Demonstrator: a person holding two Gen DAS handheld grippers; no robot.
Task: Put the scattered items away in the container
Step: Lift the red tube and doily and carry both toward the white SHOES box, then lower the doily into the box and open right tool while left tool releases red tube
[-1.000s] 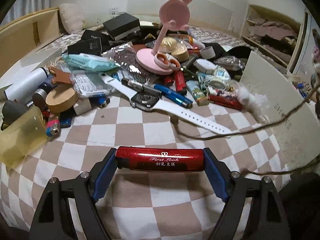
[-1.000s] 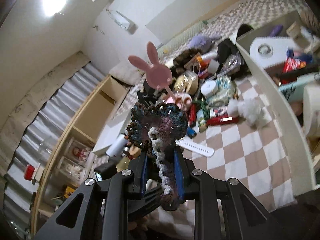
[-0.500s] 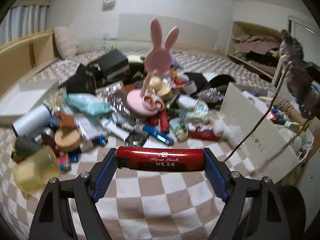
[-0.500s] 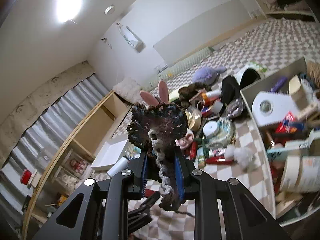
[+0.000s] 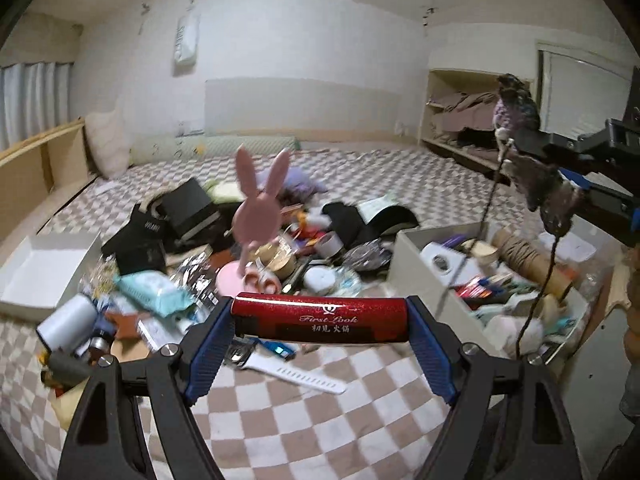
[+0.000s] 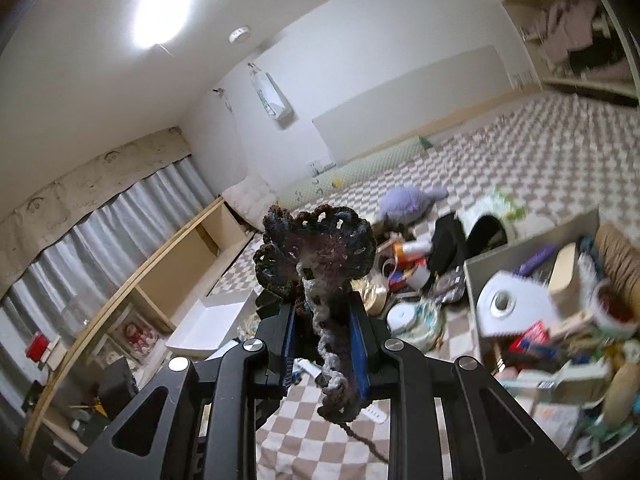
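Observation:
My left gripper (image 5: 320, 320) is shut on a glossy red tube (image 5: 320, 318) printed "First Look", held crosswise above the checkered bedding. My right gripper (image 6: 324, 344) is shut on a dark crocheted flower (image 6: 316, 252) with a pale knitted stem. In the left wrist view that flower (image 5: 536, 176) hangs high at the right, above the white container (image 5: 416, 276), with thin cords trailing down into it. The container (image 6: 472, 276) holds several items, among them a white tape dispenser (image 6: 508, 308).
A heap of clutter lies on the bed: a pink rabbit-ear stand (image 5: 256, 216), black boxes (image 5: 184, 208), a teal wipes pack (image 5: 152, 288), a white watch strap (image 5: 296, 372), a silver bottle (image 5: 66, 324). An open white box (image 5: 44, 268) sits at the left. Shelves line the right wall.
Both grippers have risen away from the bed with their loads. The crocheted flower has moved over the container, and the pile looks smaller and farther off.

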